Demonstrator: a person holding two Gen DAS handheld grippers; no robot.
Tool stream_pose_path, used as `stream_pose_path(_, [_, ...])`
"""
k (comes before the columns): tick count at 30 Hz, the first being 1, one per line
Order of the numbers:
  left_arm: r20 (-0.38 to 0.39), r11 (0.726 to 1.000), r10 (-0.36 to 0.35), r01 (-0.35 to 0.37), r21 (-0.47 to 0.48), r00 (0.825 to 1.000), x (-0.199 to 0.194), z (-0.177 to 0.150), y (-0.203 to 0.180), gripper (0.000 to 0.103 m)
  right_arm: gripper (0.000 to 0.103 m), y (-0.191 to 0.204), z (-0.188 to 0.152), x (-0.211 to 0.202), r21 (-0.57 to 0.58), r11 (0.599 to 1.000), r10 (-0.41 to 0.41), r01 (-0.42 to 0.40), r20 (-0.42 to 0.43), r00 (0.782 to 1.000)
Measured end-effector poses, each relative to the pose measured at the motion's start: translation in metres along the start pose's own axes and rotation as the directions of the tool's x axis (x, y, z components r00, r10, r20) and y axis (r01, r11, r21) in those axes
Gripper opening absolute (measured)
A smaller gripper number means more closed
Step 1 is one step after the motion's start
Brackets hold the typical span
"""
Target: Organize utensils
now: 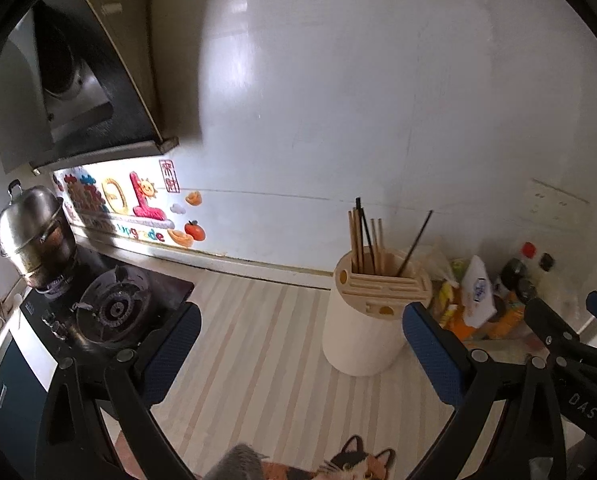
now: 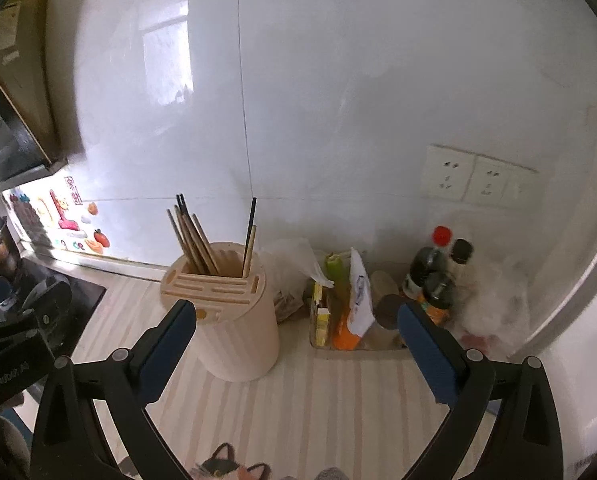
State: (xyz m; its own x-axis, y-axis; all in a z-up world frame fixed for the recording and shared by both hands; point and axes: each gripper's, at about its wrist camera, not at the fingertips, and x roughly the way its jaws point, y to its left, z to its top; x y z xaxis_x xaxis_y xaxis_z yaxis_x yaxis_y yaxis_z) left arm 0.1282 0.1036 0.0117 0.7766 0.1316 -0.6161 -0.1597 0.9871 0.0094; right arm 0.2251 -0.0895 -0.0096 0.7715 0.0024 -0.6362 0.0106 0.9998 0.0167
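A cream round utensil holder [image 1: 362, 332] with a slotted top stands on the striped counter; it also shows in the right wrist view [image 2: 234, 332]. Several wooden and black chopsticks [image 1: 364, 240] stand upright in it, with one black chopstick [image 2: 251, 224] apart at the right side of the slot. My left gripper [image 1: 300, 320] is open and empty, held in front of the holder. My right gripper [image 2: 296, 320] is open and empty, just right of the holder; part of it shows at the right edge of the left wrist view [image 1: 570, 332].
A gas stove [image 1: 110, 312] with a steel pot [image 1: 34, 236] is at the left. Sauce bottles [image 2: 438, 272], packets [image 2: 354, 300] and a plastic bag [image 2: 294, 264] crowd the back right by the wall. A cat-print mat [image 1: 354, 464] lies at the front edge.
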Motion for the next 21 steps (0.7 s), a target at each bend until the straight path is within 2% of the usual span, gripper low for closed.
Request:
stream_pose_path(7, [0.027, 0.999, -0.046, 0.046, 0.027, 0.999, -0.062, -0.017, 0.017, 0.103, 0.103, 0.01, -0.02, -0.083, 0.027, 0.999, -0.034, 0.033, 0.047, 0.998])
stream_pose_path(13, [0.018, 0.997, -0.068, 0.068, 0.035, 0.998, -0.1, -0.033, 0.026, 0.103, 0.103, 0.016, -0.037, -0.147, 0.047, 0.997, -0.064, 0.06, 0.086, 0.994])
stream_pose_path(21, [0.025, 0.997, -0.07, 0.069, 0.035, 0.997, -0.134, -0.048, 0.035, 0.103, 0.103, 0.015, -0.053, -0.2, 0.062, 0.995, -0.086, 0.079, 0.116, 0.99])
